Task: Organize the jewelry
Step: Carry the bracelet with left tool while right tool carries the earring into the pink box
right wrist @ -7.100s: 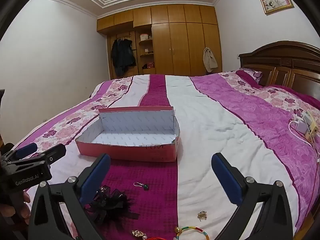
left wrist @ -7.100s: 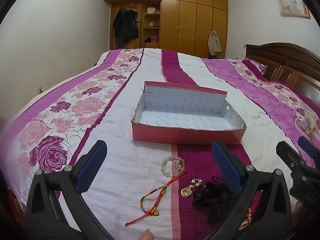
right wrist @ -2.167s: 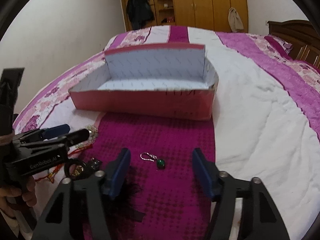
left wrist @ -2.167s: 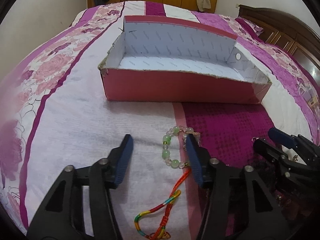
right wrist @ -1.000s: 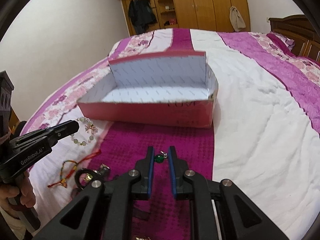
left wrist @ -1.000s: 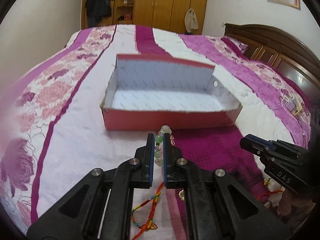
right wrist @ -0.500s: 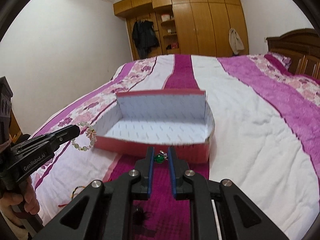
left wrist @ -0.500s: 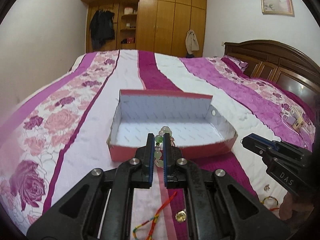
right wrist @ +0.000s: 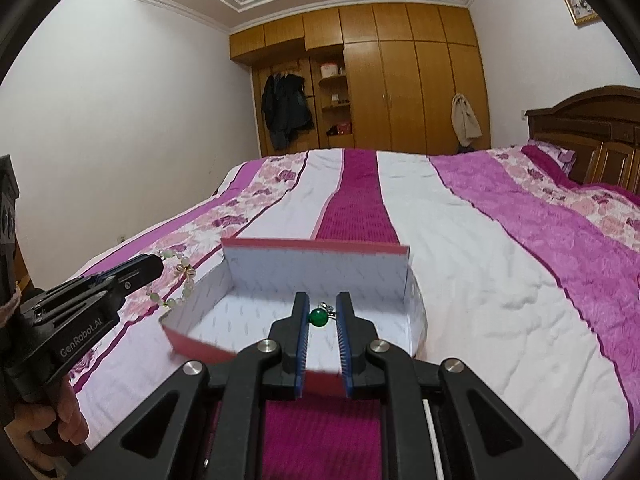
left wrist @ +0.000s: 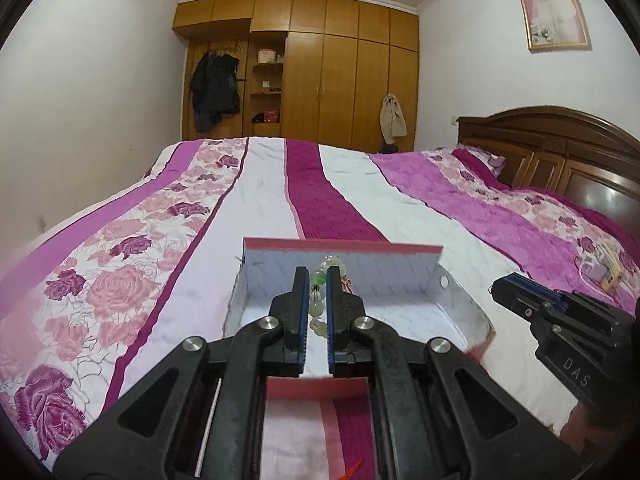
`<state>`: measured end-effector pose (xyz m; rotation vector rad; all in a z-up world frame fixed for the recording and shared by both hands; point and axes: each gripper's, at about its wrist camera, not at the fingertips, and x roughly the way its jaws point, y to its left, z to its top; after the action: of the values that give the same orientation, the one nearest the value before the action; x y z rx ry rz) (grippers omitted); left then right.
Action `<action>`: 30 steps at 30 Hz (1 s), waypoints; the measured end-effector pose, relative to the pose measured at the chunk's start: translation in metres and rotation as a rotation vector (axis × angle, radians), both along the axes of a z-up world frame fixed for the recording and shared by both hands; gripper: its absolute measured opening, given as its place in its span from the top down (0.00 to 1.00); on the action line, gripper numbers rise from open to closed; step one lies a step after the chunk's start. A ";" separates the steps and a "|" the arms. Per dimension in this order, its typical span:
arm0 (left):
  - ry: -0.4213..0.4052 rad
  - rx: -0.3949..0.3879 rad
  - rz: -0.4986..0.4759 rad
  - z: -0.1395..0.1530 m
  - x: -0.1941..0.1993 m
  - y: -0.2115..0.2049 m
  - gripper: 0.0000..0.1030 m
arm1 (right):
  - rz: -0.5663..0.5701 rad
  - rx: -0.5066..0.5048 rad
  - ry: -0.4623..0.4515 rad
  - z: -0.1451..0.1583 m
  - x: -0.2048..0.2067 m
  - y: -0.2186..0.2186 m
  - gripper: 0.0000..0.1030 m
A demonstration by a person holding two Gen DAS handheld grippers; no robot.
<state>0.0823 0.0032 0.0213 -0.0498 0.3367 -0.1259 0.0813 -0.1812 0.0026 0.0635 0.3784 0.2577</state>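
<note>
A bead bracelet is clamped in the left claw, marked "GenRobot.AI". A green pendant is clamped in the right claw, marked "DAS", before the box.

A: How much of the bracelet shows from the left wrist?

B: Only a few beads; the left gripper fingers cover the rest.

A: And the box?

B: Its near wall is mostly behind the gripper bodies and blurred in the right view. A red cord is cut off at the bottom edge.

A: The green bead?

B: Its metal hook is too small to make out.
</note>
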 end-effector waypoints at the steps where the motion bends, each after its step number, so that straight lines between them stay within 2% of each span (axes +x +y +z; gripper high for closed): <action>1: -0.003 -0.002 0.005 0.000 0.003 0.000 1.00 | -0.002 -0.001 -0.005 0.001 0.002 0.000 0.85; 7: -0.017 -0.007 0.043 -0.004 0.020 0.003 1.00 | -0.026 -0.003 -0.019 -0.002 0.020 0.002 0.85; 15: 0.031 0.010 0.081 -0.020 0.049 0.002 1.00 | -0.052 -0.037 0.021 -0.016 0.051 0.004 0.85; 19: 0.089 0.025 0.086 -0.033 0.065 -0.001 1.00 | -0.061 -0.054 0.061 -0.027 0.066 0.005 0.85; 30: 0.313 0.069 0.078 -0.069 0.096 -0.007 1.00 | -0.062 -0.077 0.227 -0.062 0.101 0.000 0.85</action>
<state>0.1781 -0.0042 -0.0476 -0.0141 0.6507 -0.0290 0.1822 -0.1808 -0.0592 0.0291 0.6102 0.1746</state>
